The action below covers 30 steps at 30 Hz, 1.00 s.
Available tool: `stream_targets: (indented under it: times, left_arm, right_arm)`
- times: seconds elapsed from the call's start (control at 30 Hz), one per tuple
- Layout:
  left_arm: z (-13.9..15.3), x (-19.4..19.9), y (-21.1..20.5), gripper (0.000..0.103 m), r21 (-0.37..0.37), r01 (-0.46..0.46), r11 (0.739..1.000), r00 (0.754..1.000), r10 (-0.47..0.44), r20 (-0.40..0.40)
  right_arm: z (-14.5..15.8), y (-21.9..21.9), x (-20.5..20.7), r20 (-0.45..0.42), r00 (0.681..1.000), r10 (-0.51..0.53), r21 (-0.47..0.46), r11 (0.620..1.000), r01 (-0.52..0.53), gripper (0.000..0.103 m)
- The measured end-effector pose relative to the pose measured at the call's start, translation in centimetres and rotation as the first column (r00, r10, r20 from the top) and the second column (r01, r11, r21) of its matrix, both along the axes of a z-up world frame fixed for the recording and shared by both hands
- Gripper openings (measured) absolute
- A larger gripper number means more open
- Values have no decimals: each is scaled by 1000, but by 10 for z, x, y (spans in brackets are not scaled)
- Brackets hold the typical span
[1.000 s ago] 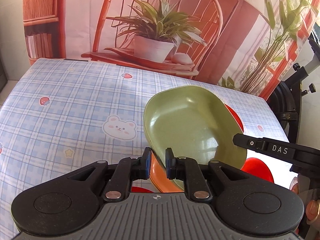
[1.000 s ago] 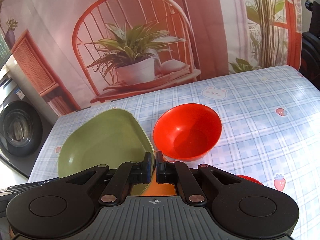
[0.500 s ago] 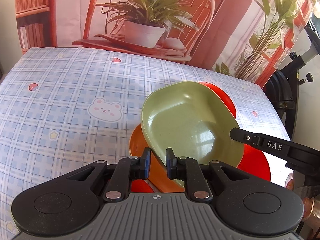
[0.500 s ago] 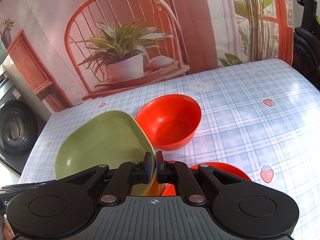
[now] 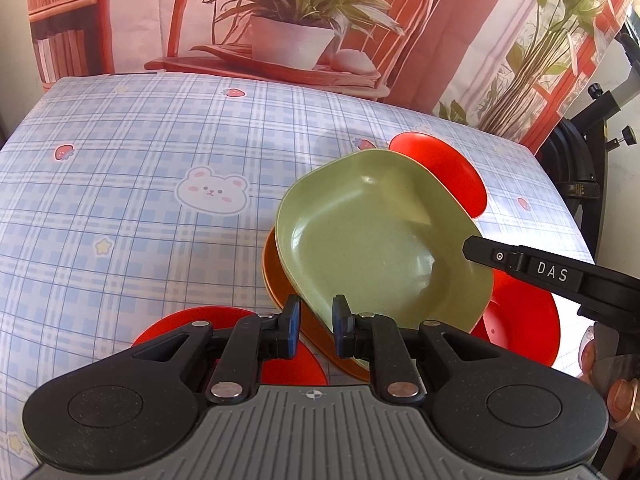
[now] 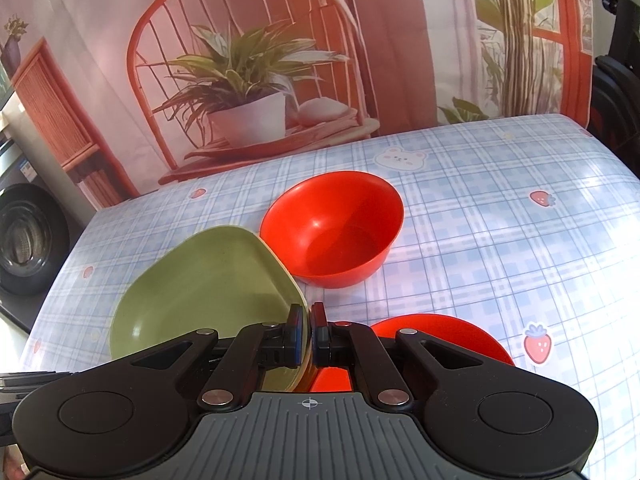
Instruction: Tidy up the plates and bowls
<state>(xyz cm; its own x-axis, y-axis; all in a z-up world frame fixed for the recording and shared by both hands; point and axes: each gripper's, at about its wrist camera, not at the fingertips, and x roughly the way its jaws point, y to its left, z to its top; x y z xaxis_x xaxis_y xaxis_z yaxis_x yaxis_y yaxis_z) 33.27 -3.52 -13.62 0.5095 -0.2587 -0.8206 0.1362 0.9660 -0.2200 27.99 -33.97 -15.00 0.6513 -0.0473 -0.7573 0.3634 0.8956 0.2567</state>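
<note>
The green plate [image 5: 384, 240] is a matte, rounded-square dish with a raised rim, tilted above an orange plate [image 5: 280, 276] whose edge peeks out at its 8 o'clock side. The left gripper [image 5: 316, 326] has the green plate's near rim between its fingers; whether the pads press on it cannot be told. The right gripper [image 6: 309, 334] is pinching the plate's opposite rim, fingers nearly together.

A red bowl [image 6: 334, 228] sits just beyond the green plate at 1 o'clock in the right wrist view, upright on the worktop [image 5: 140, 200]. Red dishes [image 5: 224, 344] lie partly hidden under the plates and grippers, so their full shapes cannot be made out. Most of the orange plate is covered too.

The worktop wears a pale blue plaid cloth with bears, strawberries and stars. Behind it hangs a printed backdrop [image 6: 240, 80] of a potted plant on a red chair. A washing machine [image 6: 28, 236] shows at 9 o'clock in the right wrist view.
</note>
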Motion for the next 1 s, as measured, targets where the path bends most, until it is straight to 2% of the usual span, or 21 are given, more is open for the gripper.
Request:
stream_targets:
  times: [0.4, 1.0]
  left_arm:
    - [-1, 2, -3, 19, 8, 16, 1000, 1000, -16, 1]
    - [-2, 0, 5, 21, -32, -1, 999, 1000, 1, -14]
  right_arm:
    - [-8, -2, 2, -19, 1000, 3, -14, 1000, -4, 3]
    - [-9, 3, 4, -32, 999, 16, -20, 1000, -16, 3]
